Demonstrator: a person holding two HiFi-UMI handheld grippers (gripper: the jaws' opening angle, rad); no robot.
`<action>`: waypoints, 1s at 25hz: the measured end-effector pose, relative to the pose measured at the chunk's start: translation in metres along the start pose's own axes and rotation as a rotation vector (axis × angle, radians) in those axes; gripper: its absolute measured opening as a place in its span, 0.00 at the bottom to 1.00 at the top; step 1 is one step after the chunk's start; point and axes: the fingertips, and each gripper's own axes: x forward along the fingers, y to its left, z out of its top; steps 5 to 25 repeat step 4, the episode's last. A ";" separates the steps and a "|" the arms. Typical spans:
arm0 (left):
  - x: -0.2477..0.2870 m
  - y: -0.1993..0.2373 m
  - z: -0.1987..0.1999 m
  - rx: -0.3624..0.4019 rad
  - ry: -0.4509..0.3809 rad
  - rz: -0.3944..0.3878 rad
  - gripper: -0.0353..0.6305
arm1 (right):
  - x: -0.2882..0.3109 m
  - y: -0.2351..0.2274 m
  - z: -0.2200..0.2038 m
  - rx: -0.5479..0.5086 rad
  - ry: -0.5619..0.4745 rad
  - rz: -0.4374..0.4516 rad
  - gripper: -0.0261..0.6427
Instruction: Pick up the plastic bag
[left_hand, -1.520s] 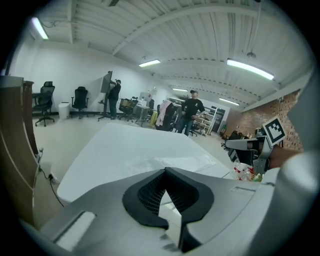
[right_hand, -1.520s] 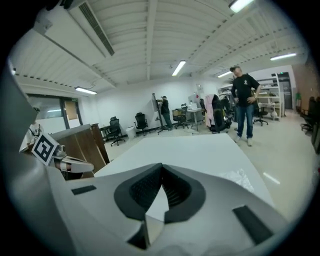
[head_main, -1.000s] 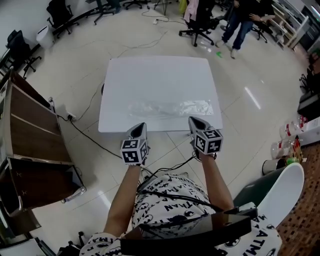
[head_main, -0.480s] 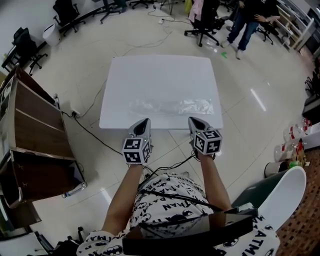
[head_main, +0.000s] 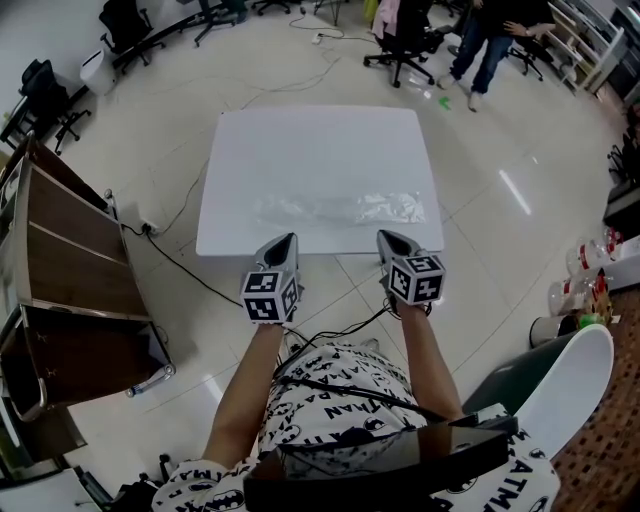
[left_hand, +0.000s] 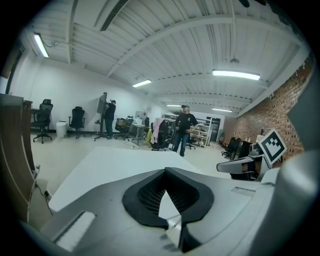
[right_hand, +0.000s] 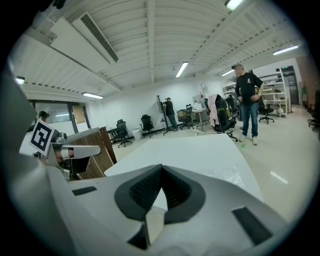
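Transparent and lying flat along the near half of white table: plastic bag. Holding left gripper and right gripper at the near edge, both closed tight, gripping nothing.

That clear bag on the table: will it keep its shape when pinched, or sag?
Probably sags: the plastic bag is thin, wrinkled and lying flat on the table. Likely very light, since it looks empty. It may slide on the smooth white top when pushed.
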 end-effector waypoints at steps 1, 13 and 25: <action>0.000 0.000 -0.001 0.001 0.003 0.000 0.06 | 0.000 0.000 -0.001 -0.004 0.002 -0.001 0.04; 0.001 0.001 -0.004 0.001 0.009 0.002 0.06 | 0.000 0.001 -0.001 -0.011 0.007 -0.004 0.04; 0.001 0.001 -0.004 0.001 0.009 0.002 0.06 | 0.000 0.001 -0.001 -0.011 0.007 -0.004 0.04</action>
